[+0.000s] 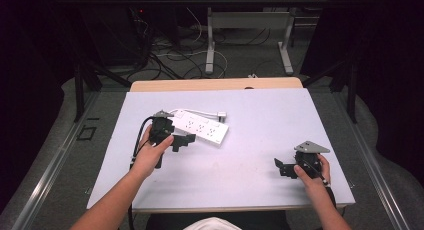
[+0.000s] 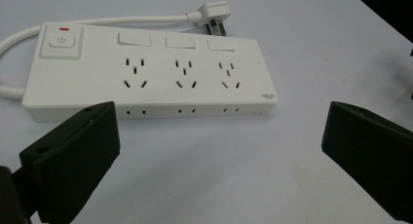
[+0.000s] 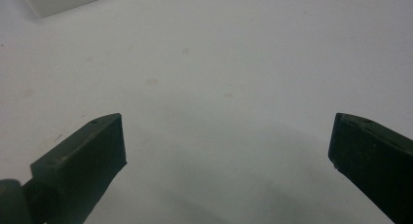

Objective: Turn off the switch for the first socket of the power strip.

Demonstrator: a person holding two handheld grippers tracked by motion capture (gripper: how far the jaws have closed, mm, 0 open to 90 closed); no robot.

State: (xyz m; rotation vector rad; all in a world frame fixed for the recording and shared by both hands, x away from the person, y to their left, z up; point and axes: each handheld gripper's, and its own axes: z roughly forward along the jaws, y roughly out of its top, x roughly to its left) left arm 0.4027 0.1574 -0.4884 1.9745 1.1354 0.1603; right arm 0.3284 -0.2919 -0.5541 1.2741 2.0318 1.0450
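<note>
At the bottom of the high view, two forearms came in from the lower edge, each hand holding a black gripper over a pale table (image 1: 260,180). The right gripper (image 1: 281,168) sat at the lower right of the frame, well apart from everything else; in the right gripper view its jaws were spread wide with bare table between them. The left gripper (image 1: 186,139) sat left of centre, just beside the near edge of a power strip (image 1: 201,126). In the left gripper view (image 2: 219,151) its jaws stood wide apart with nothing between them, not touching the strip.

The power strip (image 2: 146,73) lay flat, face up, left of centre in the high view. Its long axis ran from upper left to lower right there, and nearly level across the left gripper view. It was a white rectangular block with three socket groups in a row, a small rocker above each, and a larger power button (image 2: 60,41) with a red mark at its left end. A white cord (image 2: 122,20) left that end and ran along the far side to a white plug (image 2: 214,17) lying on the table beyond the strip.
</note>
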